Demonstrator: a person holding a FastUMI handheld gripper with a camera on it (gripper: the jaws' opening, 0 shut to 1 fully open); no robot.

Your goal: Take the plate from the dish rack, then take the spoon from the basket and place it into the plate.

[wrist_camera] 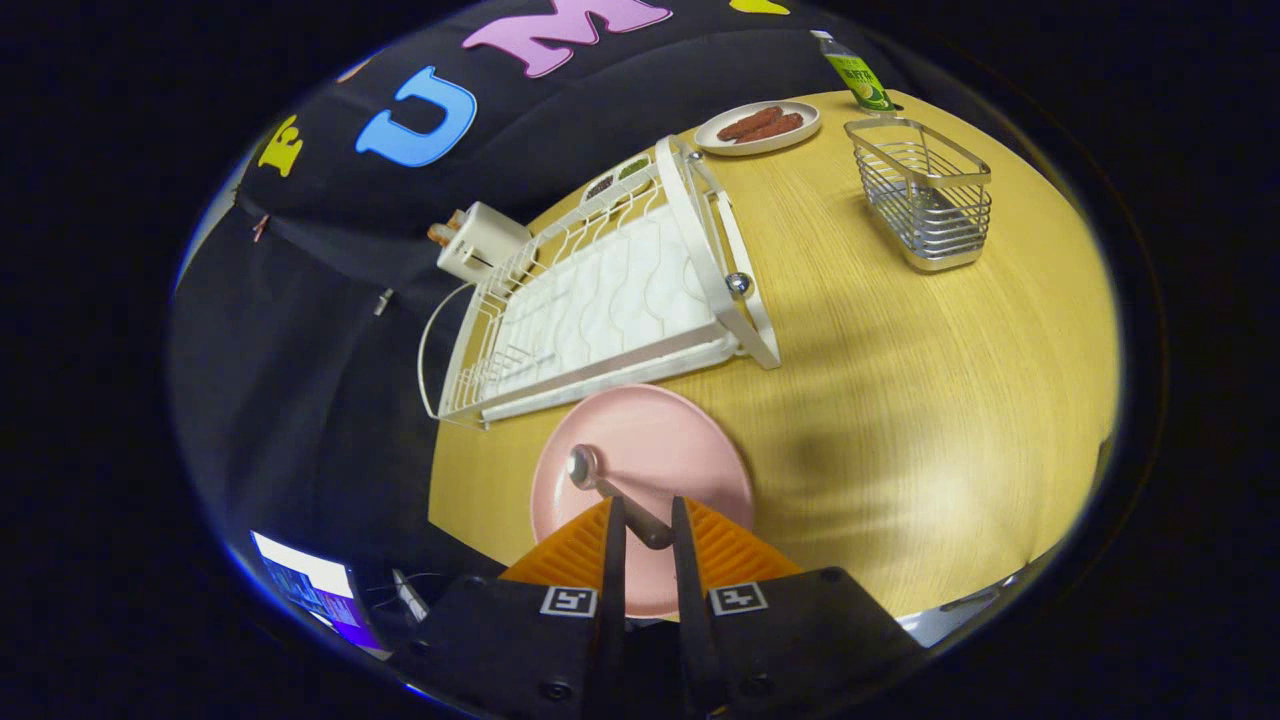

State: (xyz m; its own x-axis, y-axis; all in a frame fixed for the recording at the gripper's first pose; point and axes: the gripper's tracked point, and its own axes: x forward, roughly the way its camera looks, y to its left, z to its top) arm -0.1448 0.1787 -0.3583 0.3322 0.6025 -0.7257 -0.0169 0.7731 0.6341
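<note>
Gripper [645, 520] is seen clamped on the spoon [612, 493], whose handle is pinched between both fingers [614, 545]. Its bowl is held out ahead of the fingertips, over the pink plate [690, 450]. That plate is set flat on the table [900, 380], just before the white rack [600, 300]. Well beyond stands the wire basket [925, 195], with a dish of food [757, 127] and a bottle [858, 75] near it.

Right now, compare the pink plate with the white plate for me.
The pink plate lies just ahead of the fingers, beside the dish rack; the white plate sits far beyond the rack, near the wire basket. The pink plate carries the spoon, held by the gripper; the white plate holds brownish food. Both are round and lie flat on the table.
</note>
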